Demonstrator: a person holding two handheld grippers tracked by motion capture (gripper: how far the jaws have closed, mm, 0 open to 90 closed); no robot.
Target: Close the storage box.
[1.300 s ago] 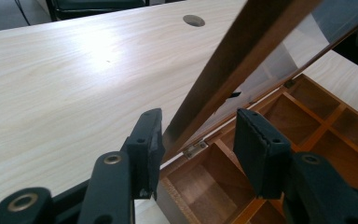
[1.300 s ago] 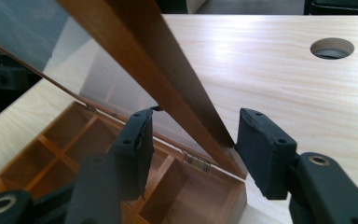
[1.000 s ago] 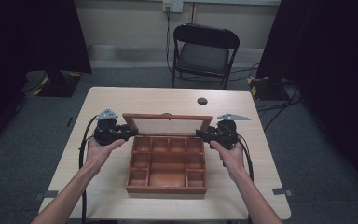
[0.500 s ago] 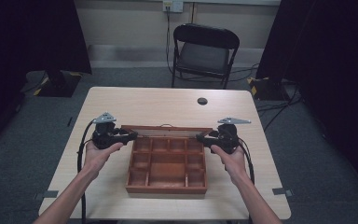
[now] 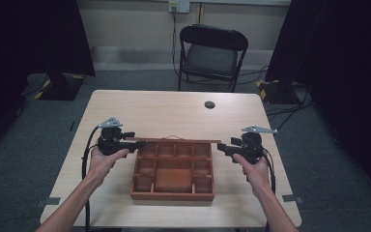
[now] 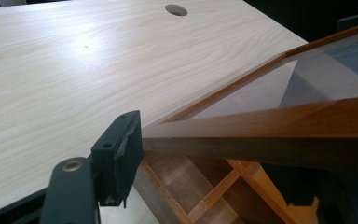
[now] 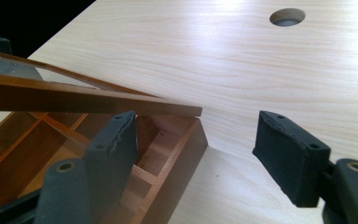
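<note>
At the left, the left gripper (image 5: 138,145) sits at the back-left corner of the work, its black jaws parted round the end of the brown wood-framed, glass-paned lid (image 6: 261,123). They have just been opening. The near pad (image 6: 121,149) lies against the rail's end and the far jaw is mostly hidden behind the rail, so no firm clamp is evident. Centre: the lid stands partly raised, tilted on its back edge over the reddish-brown wooden box (image 5: 171,195), which rests flat near the front of the pale rectangular wooden table (image 5: 174,113). The box holds one large central compartment with smaller ones round it, and every compartment that can be seen is bare wood, nothing stored. At the right, the right gripper (image 5: 222,149) is just beside the box's back-right corner but apart from it. Its jaws are wide with nothing between them and have also just been opening; the lid's corner lies just past one jaw tip. Judgement: the step in hand is swinging the lid, with both grips letting go. The next move calls for a secure hold on both lid corners and an even, slow swing, since an unsupported pane may drop and slam.
</note>
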